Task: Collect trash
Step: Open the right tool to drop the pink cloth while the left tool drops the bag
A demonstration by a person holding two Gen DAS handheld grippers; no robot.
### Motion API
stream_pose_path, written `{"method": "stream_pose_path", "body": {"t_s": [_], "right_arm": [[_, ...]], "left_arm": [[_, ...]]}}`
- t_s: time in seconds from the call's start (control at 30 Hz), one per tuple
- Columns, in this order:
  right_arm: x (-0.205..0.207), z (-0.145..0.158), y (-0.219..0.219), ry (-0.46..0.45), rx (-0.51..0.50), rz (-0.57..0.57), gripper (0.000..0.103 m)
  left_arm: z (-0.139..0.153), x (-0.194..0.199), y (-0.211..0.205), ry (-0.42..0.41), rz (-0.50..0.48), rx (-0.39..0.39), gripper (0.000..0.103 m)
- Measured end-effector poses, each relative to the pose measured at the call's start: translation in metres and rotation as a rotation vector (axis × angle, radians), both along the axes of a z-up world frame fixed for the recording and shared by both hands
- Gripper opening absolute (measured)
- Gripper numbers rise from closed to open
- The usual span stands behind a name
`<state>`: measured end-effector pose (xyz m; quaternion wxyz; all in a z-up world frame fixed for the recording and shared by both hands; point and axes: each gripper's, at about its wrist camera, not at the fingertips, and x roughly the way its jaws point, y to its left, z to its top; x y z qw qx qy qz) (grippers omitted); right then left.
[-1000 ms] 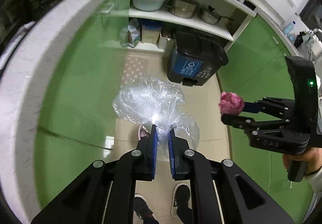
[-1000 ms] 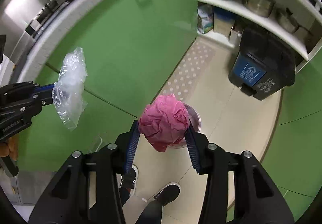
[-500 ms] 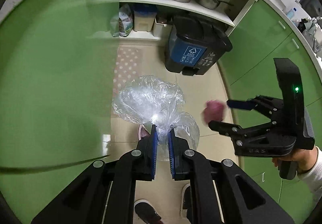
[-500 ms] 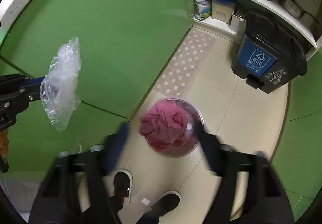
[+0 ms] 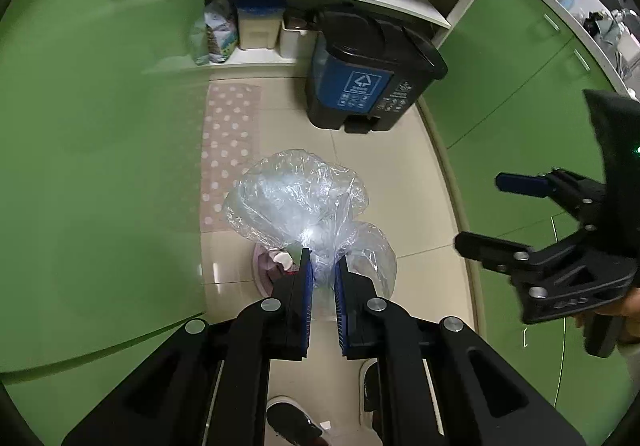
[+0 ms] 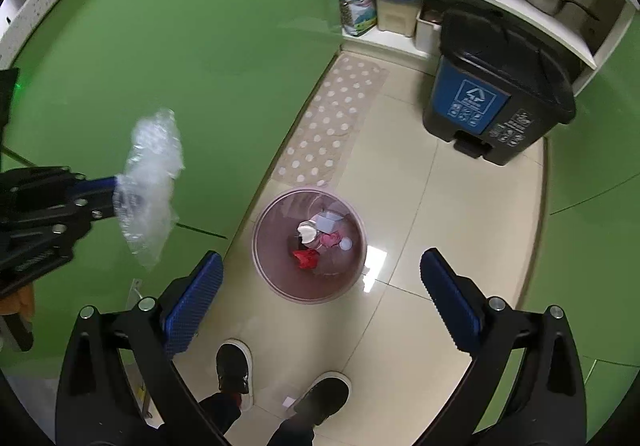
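Right gripper [image 6: 320,286] jaws have just been opening and now stand wide apart with nothing between them, directly above the pink wastebasket [image 6: 266,270] on the floor. Pink crumpled paper [image 6: 330,240] lies inside the basket with a red scrap [image 6: 306,258] and white bits, so that piece looks delivered. Left gripper [image 5: 322,274] is clamped together on a clear plastic bag [image 5: 296,201], held in the air to the left of the basket and not over it yet.

Progress guess: one item in, the bag is left; it needs carrying over the basket rim, then a release. Light film may cling to the pads or drift off to the side.

View differences: right wrist view shows the whole basket opening and its contents, plus the person's two shoes [image 6: 234,366] below it. Left wrist view has the bag covering most of the basket, only a sliver of rim visible left of the jaws, contents barely readable. Left view shows the right gripper from the side, empty. Both show the black pedal bin [image 5: 372,73] by the shelves, lid down.
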<state>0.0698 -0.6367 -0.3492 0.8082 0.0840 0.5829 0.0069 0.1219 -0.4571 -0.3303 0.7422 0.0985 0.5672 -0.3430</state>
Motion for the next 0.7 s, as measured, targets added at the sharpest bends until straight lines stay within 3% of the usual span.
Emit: {"method": "stream_pose_path", "body": {"t_s": [0.17, 0.2, 0.23, 0.27, 0.3, 0.33, 0.5, 0.7], "right_arm": [[-0.012, 0.015, -0.017, -0.022, 0.005, -0.037, 0.097], [-0.014, 0.018, -0.021, -0.026, 0.006, -0.047, 0.097], [-0.017, 0.02, -0.024, -0.028, 0.008, -0.054, 0.097], [-0.018, 0.021, -0.027, -0.03, 0.009, -0.06, 0.098], [-0.02, 0.021, -0.03, -0.032, 0.01, -0.066, 0.098], [-0.021, 0.021, -0.032, -0.033, 0.01, -0.071, 0.098], [-0.026, 0.017, -0.036, -0.027, 0.012, -0.085, 0.098], [-0.029, 0.016, -0.033, -0.021, 0.015, -0.083, 0.098]], "left_arm": [[-0.002, 0.0, -0.015, 0.0, -0.027, -0.007, 0.015], [-0.003, 0.001, -0.017, 0.0, -0.033, -0.006, 0.023], [-0.003, 0.001, -0.02, -0.006, -0.038, -0.005, 0.047], [-0.004, 0.001, -0.021, -0.013, -0.038, -0.01, 0.063], [-0.004, 0.002, -0.022, -0.019, -0.033, -0.022, 0.092], [-0.004, 0.003, -0.022, -0.032, -0.024, -0.033, 0.096], [-0.02, 0.006, -0.025, -0.011, 0.001, 0.027, 0.096], [-0.021, 0.005, -0.018, -0.011, 0.017, 0.043, 0.096]]}}
